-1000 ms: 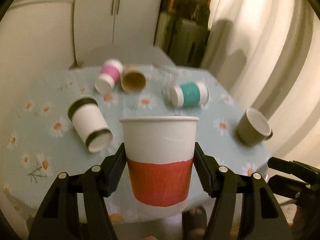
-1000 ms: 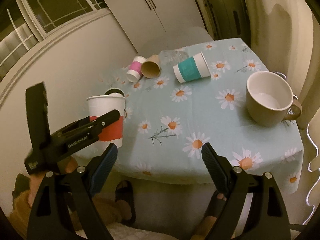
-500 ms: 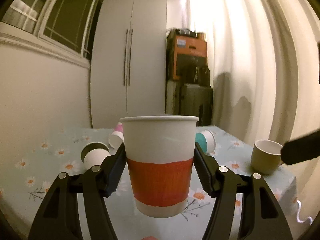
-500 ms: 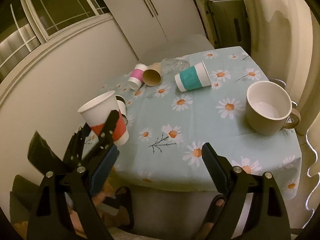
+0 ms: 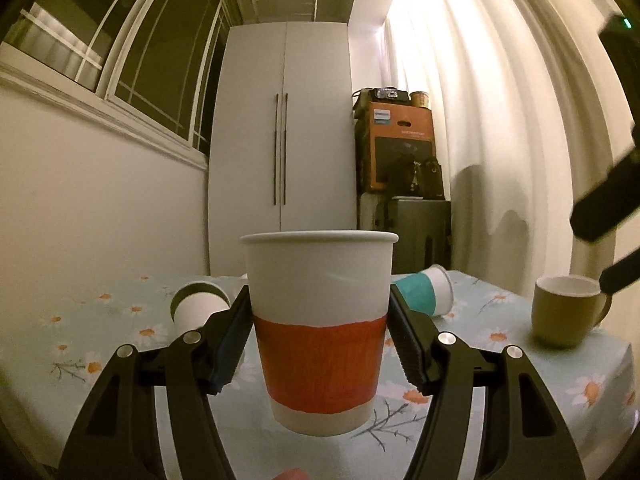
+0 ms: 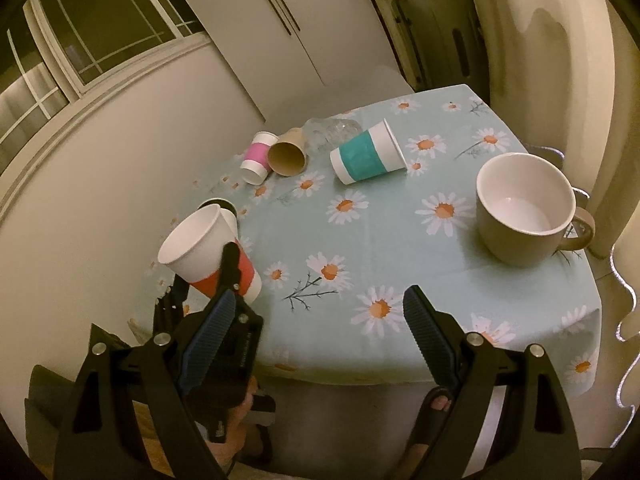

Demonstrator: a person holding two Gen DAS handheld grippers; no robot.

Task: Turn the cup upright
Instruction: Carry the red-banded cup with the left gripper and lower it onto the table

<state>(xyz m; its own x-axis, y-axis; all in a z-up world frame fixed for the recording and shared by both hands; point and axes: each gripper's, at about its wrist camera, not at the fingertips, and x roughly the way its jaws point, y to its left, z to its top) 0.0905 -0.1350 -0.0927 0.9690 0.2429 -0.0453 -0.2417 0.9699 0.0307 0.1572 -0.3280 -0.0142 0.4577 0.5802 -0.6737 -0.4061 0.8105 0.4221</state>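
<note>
My left gripper [image 5: 318, 334] is shut on a white paper cup with a red band [image 5: 320, 332], mouth up, over the near left part of the table. The same red-banded cup [image 6: 204, 250] shows in the right wrist view, tilted a little, its base close to the daisy tablecloth [image 6: 380, 240]. My right gripper [image 6: 316, 320] is open and empty above the table's near edge. A black-banded cup [image 5: 198, 306], a teal-banded cup [image 6: 366, 158], a pink-banded cup [image 6: 258, 156] and a brown cup [image 6: 288, 156] lie on their sides.
A beige mug [image 6: 524, 208] stands upright at the right side of the table. A clear plastic cup [image 6: 328, 132] lies at the back. A white cupboard [image 5: 280, 128] and curtains [image 5: 500, 120] stand behind. The wall runs along the table's left.
My left gripper has carried the red-banded cup from in front of the table edge to over the table and lowered it, levelling out. The right gripper has stayed open and nearly still.
</note>
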